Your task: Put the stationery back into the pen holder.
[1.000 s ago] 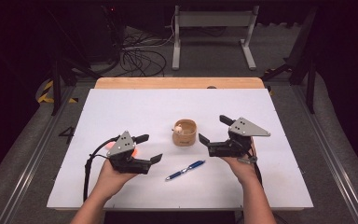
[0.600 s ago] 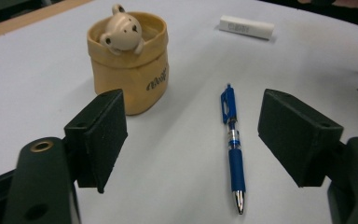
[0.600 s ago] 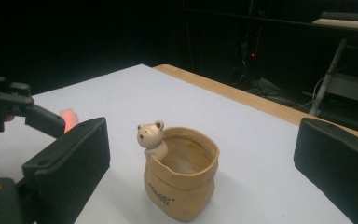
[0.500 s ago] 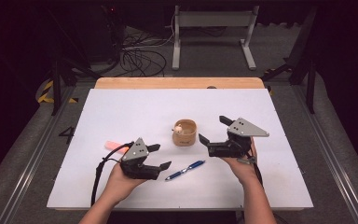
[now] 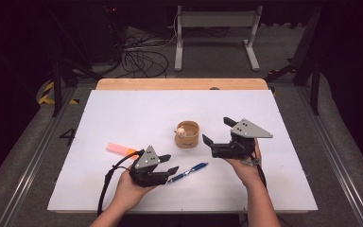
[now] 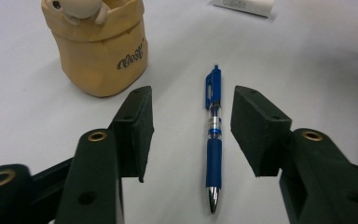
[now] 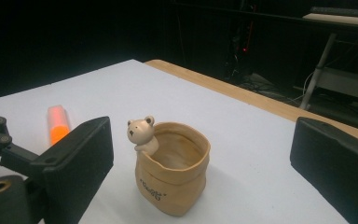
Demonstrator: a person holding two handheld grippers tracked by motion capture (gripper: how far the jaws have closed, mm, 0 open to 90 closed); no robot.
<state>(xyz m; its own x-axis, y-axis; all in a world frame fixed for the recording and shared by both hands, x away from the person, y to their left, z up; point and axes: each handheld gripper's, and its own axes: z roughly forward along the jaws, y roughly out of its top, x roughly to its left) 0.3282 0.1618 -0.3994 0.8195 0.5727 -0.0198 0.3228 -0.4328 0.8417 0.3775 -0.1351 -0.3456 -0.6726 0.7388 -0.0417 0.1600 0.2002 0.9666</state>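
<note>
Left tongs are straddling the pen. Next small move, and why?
Probably lower a little and finish closing the left tongs on the blue pen: it lies flat on the table between the pads, untouched, and the jaws have just been closing toward it.

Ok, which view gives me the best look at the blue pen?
The left gripper view: the blue pen lies lengthwise between the left gripper's jaws, which have just been closing but don't touch it; clip, grip and tip are all clear. The high view shows it small and slanted beside that gripper. The right gripper view looks at the bear cup.
</note>
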